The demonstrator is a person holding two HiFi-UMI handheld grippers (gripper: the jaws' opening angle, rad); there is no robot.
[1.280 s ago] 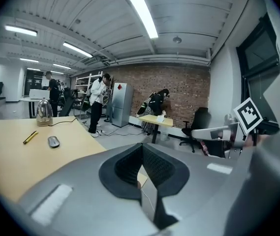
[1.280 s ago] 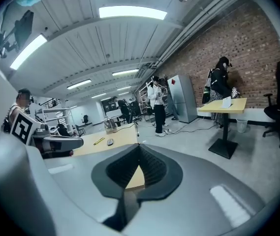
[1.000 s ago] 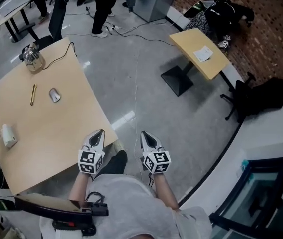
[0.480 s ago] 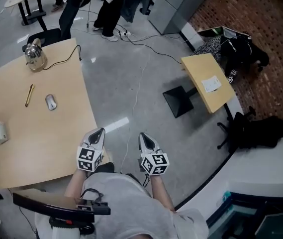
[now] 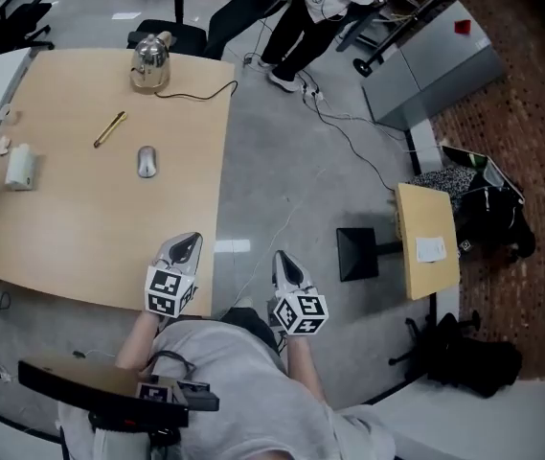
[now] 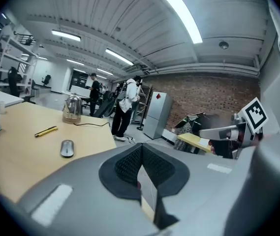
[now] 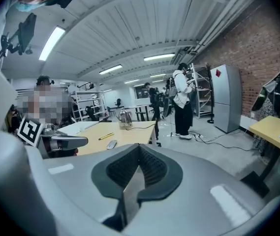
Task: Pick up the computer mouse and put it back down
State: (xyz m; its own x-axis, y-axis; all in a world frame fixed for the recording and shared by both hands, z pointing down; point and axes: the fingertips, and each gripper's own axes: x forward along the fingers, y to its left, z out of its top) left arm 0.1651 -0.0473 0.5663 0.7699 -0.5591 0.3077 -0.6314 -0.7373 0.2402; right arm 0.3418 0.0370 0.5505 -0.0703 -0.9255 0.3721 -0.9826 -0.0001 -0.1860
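The grey computer mouse (image 5: 147, 162) lies on the light wooden table (image 5: 80, 242), between a yellow pen and the table's right edge. It also shows far ahead in the left gripper view as the mouse (image 6: 67, 148), and small in the right gripper view as the mouse (image 7: 111, 144). My left gripper (image 5: 187, 245) hovers over the table's near right corner, well short of the mouse, shut and empty. My right gripper (image 5: 283, 260) hangs over the floor beside the table, shut with nothing in it.
A metal kettle (image 5: 150, 63) with a black cord, a yellow pen (image 5: 110, 128) and a white roll (image 5: 20, 167) also lie on the table. People stand beyond the far edge (image 5: 301, 17). A small side table (image 5: 427, 240) and a black bag (image 5: 473, 357) are on the right.
The head view has swung round, so the table now lies straight ahead at the left. Both grippers have come nearer the table's near corner. Both stayed shut.
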